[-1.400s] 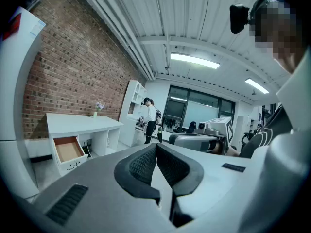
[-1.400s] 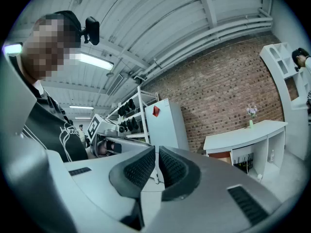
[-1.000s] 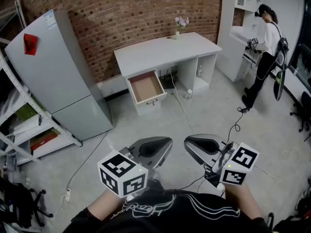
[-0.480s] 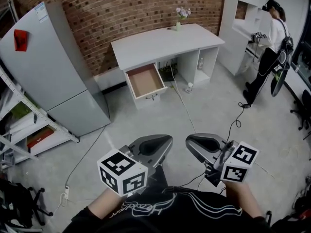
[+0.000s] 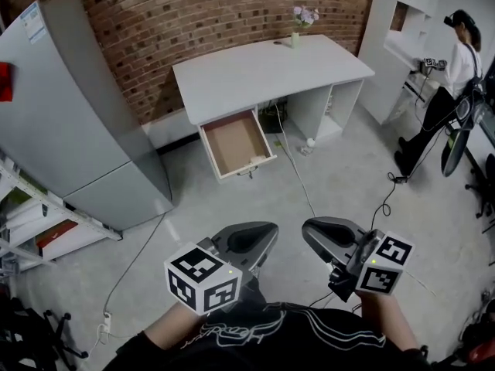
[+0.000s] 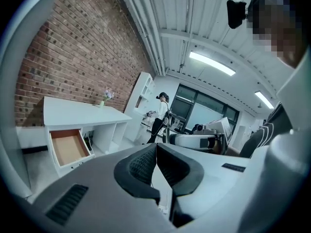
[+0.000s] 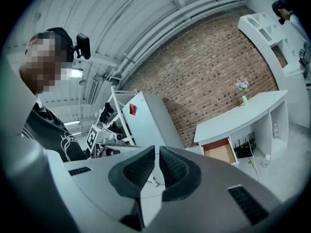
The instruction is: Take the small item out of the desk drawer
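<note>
Left gripper (image 5: 249,240) and right gripper (image 5: 328,233) are both clenched with nothing in them, held side by side, well apart from the open drawer (image 5: 232,141) under the white surface (image 5: 263,72).

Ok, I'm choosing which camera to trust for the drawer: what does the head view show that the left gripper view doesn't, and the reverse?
Head view only: the tall grey fridge, the white metal shelf rack, and a small pale item in the front corner of the open brown-floored drawer. Left gripper view only: bright ceiling strip lights and the left gripper with jaws shut, nothing between them. Both: the white desk, its drawer, the red brick wall.
</note>
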Motion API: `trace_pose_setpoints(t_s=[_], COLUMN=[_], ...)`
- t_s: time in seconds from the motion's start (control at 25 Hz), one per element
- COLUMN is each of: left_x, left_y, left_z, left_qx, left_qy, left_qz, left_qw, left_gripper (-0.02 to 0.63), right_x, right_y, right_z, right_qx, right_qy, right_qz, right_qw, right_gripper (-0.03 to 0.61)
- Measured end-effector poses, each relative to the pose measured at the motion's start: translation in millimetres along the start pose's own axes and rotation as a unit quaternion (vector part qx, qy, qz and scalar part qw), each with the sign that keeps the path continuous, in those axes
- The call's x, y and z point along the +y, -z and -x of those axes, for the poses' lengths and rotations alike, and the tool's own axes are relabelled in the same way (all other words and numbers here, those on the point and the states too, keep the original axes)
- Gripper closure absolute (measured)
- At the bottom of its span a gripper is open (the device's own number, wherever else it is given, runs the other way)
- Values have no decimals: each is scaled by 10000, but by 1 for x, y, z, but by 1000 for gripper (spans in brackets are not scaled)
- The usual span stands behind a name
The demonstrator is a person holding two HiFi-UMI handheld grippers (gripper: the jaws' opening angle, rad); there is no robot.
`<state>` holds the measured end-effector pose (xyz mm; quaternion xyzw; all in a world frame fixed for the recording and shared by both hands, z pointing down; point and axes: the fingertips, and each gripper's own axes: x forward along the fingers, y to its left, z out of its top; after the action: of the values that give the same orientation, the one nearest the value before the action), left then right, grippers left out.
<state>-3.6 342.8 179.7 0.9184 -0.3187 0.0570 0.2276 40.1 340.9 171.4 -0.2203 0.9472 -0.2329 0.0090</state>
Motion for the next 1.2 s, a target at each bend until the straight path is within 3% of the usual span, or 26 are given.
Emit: trace_pose_setpoints(t_s=[0.36,0.64,0.8,1.0,1.2], left_x=[178,274,306,333,356], left_y=[-42,-56,-54,-46,-42], left_z=[-58,-92,-112,-143,-172], left_qx=[453,697,841,990,1079], left_qy=[-51,22,77,142,92], left_qz=[175,312,438,168,138], left_qw=[9988,9971,9955,9948,9940], left_gripper=[592,591,591,591,591], right_x=[-126,-195,-220,-254,-289], right_y=[-38,-45,-42,-35,-28], right_z=[-129,-197,-212,-214,-218], right_qx=[146,300,402,413,379], right_qy=[251,392,464,541,465], right_qz=[-351,-609,-686,-796,-1005], right_qw=[9990,9969,9958,9945,9931], right_gripper=[522,522,522,522,522])
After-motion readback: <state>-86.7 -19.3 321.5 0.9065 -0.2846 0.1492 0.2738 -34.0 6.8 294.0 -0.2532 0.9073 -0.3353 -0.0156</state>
